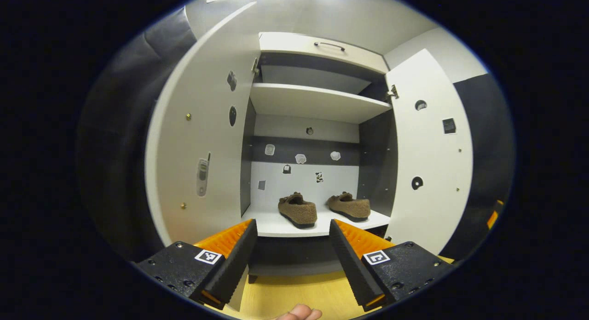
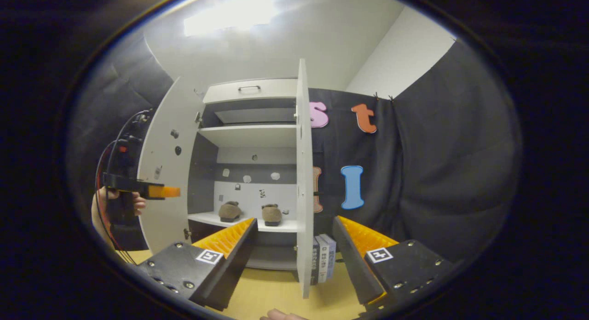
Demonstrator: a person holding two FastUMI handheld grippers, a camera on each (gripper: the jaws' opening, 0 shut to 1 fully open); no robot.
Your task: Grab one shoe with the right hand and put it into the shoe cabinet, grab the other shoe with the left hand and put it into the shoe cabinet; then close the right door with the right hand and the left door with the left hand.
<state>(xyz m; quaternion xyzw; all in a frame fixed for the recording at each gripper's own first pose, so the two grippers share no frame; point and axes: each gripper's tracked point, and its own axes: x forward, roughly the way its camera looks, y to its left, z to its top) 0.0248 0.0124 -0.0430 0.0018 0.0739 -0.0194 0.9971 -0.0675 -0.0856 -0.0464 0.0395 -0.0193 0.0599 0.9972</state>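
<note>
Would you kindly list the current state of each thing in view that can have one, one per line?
Left door: open, swung wide.
Right door: open, seen edge-on in the right gripper view.
Top drawer: shut.
Left shoe: on the cabinet's lower shelf, upright.
Right shoe: on the same shelf, upright, beside the other and apart from it.
Left claw: open, holding nothing.
Right claw: open, holding nothing.
Books: standing upright on the floor by the right door.
</note>
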